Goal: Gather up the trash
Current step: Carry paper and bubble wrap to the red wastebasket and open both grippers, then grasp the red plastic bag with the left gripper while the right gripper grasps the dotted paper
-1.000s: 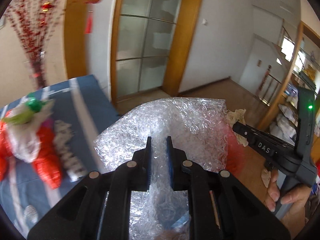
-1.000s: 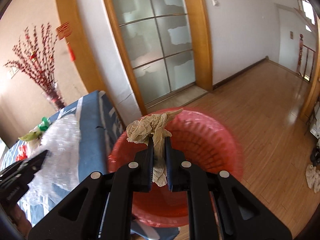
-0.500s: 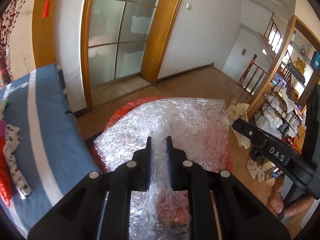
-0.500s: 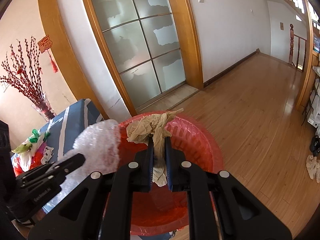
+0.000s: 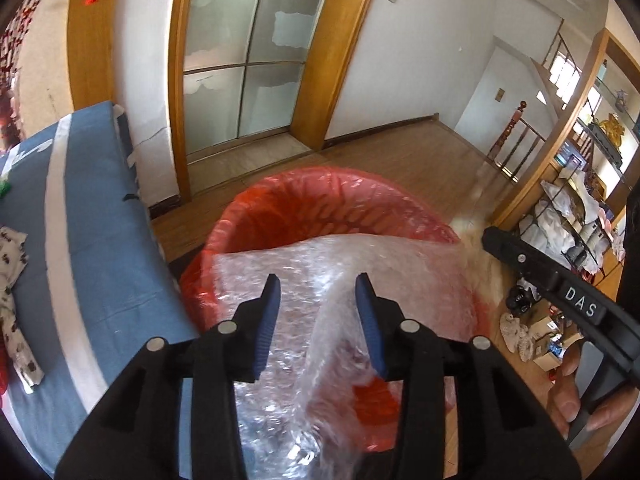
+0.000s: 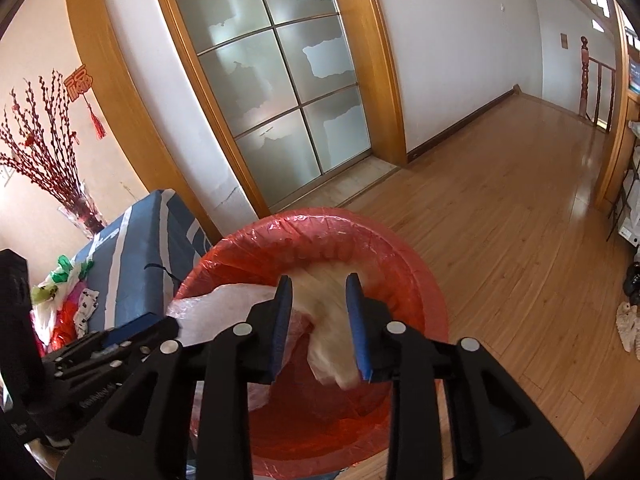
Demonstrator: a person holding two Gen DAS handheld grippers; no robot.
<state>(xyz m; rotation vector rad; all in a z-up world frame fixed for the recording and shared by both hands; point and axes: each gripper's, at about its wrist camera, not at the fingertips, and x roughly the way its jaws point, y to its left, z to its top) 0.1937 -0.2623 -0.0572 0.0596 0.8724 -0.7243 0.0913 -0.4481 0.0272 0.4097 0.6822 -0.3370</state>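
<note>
A round bin with a red liner (image 5: 320, 204) (image 6: 320, 228) stands on the wood floor beside the blue table. My left gripper (image 5: 318, 286) is open above the bin; the sheet of bubble wrap (image 5: 320, 344) hangs loose between its jaws and drops into the bin. My right gripper (image 6: 319, 286) is open above the bin too; the crumpled beige paper (image 6: 328, 320) is blurred and falling between its jaws. The bubble wrap also shows in the right wrist view (image 6: 224, 304). The right gripper's body (image 5: 560, 296) shows at the right of the left wrist view.
A blue cloth-covered table (image 5: 72, 232) (image 6: 140, 248) stands left of the bin with plastic bags (image 6: 60, 292) and a spotted rag (image 5: 12, 264) on it. A glass-panel door (image 6: 276, 80) is behind. A shelf unit (image 5: 580, 216) and crumpled tissue (image 6: 628, 328) are at the right.
Both grippers have opened over the red bin. The bubble wrap and the beige paper have been let go and are dropping in. The left gripper moved further over the bin.
</note>
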